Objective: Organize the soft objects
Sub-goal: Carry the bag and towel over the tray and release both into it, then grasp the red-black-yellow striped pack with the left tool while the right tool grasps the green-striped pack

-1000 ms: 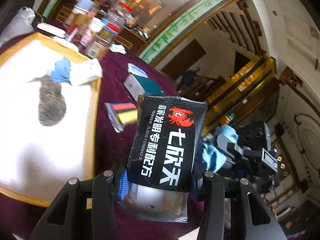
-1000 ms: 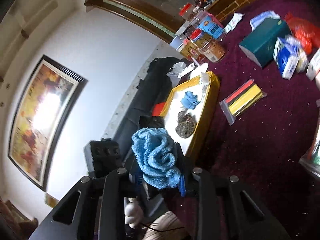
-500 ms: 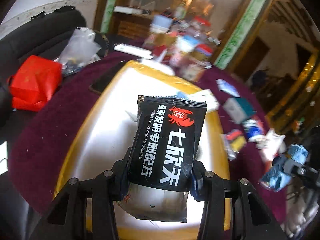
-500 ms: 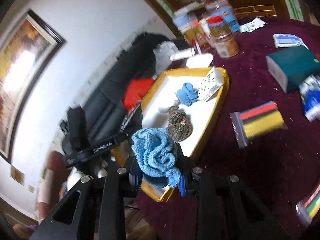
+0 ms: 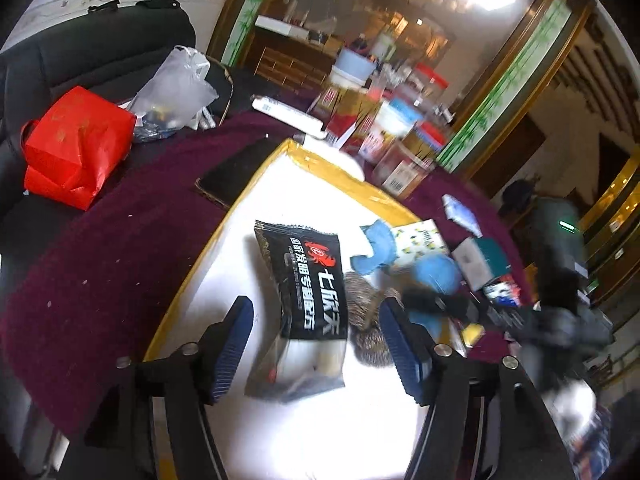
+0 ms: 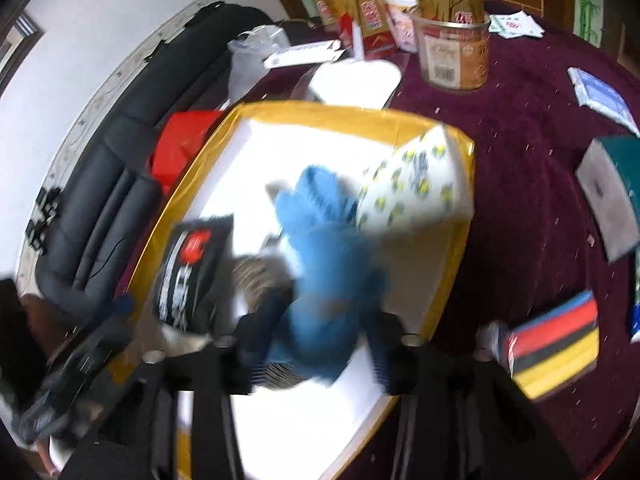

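Note:
My left gripper (image 5: 318,344) hangs over the white tray with the yellow rim (image 5: 240,200), its jaws opening. The black snack packet (image 5: 308,292) lies loose between the fingers, touching neither pad. In the tray lie a small blue cloth (image 5: 376,248), a grey scrubber (image 5: 360,312) and a white packet with yellow dots (image 5: 420,238). My right gripper (image 6: 320,352) is over the same tray (image 6: 452,280), jaws opening, with the fluffy blue towel (image 6: 320,272) blurred between the parted fingers. The black packet (image 6: 192,272) shows at its left.
Around the tray on the dark red cloth are a phone (image 5: 236,172), a red bag (image 5: 76,148), a clear plastic bag (image 5: 176,88), jars (image 6: 452,52), a teal box (image 6: 612,196) and a striped pack (image 6: 556,352). A black sofa (image 6: 120,184) stands behind.
Both grippers swung over the tray. The left one opened and let go of the black packet, which dropped onto the tray. The right fingers parted around the blue towel.

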A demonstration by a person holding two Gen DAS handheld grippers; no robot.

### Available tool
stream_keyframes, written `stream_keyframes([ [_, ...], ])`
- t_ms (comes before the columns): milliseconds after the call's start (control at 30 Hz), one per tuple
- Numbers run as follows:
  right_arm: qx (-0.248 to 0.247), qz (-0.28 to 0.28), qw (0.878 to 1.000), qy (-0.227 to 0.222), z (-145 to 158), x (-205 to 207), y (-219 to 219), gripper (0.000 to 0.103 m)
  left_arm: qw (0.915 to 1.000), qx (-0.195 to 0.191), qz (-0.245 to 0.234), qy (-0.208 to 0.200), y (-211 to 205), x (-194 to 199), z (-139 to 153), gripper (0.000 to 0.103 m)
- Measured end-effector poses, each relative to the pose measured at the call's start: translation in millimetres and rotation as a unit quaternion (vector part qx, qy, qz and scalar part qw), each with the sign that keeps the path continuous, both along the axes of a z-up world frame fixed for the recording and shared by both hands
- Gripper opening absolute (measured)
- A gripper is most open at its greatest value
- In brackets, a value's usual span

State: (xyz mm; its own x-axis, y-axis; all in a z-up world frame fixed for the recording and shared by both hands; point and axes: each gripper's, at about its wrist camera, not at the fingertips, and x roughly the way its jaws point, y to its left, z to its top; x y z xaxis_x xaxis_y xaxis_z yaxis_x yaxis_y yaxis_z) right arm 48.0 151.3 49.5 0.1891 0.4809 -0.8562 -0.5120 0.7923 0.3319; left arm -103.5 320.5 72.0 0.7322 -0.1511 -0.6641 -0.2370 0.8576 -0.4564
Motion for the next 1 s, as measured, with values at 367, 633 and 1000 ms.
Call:
stream_keyframes([
  [367,0.018,-0.07,0.994,-0.079,27.1,42.4,-11.0,0.063,0.9978,0.0,0.022,-0.062,14.3,-47.7,18.6,0.077],
  [633,0.033,-0.005,0.999,-0.002,-0.3,37.4,17.3,0.066,0.9976,-0.003,0.021,-0.067,9.1,-52.2,22.1,0.077],
  [1000,0.039,-0.123,0.971,-0.204,66.7,-46.4,-171.4,0.082,0.9936,0.019,-0.08,-0.077,-65.3,-33.9,34.9,0.081],
])
